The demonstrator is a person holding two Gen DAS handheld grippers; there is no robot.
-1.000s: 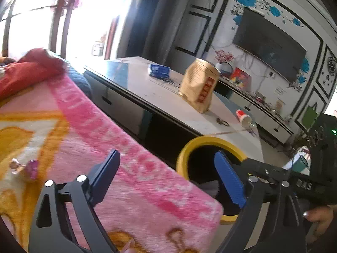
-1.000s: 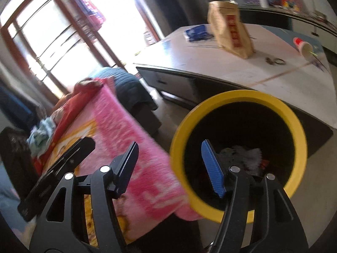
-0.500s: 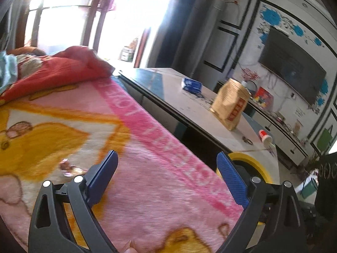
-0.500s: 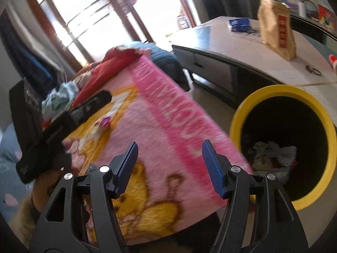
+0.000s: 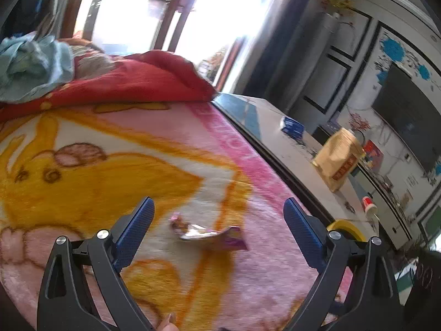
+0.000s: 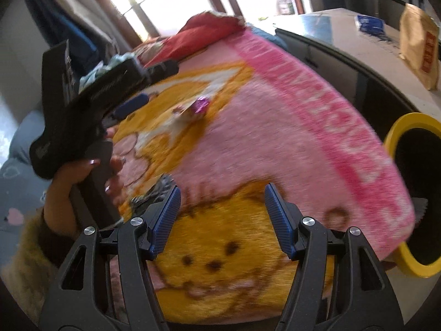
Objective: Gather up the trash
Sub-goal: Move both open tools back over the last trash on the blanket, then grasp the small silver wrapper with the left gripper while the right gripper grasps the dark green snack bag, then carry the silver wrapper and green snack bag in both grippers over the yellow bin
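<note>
The left gripper (image 5: 219, 215) hangs over a pink blanket (image 5: 264, 171) with a yellow cartoon print. Its jaws stand wide apart and nothing is between the pads. A small wrapper (image 5: 209, 233) (silver and purple, a little crumpled) lies flat on the blanket, just ahead of the gap between the two fingers and touching neither of them.

The right gripper (image 6: 222, 220) is also over the blanket, nearer to its edge, with the jaws apart and empty. From this side the wrapper (image 6: 197, 107) lies farther up the blanket, close to the tip of the left gripper, which a hand (image 6: 82, 171) holds by the handle. A dark crinkled scrap (image 6: 154, 193) lies on the blanket just beside the right gripper's left finger; what it is I cannot tell.

A yellow bin (image 6: 408, 122) stands beside the blanket's corner, partly covered by it. Behind it is a table (image 6: 344, 38) with a brown bag (image 6: 420, 47) on it.
</note>
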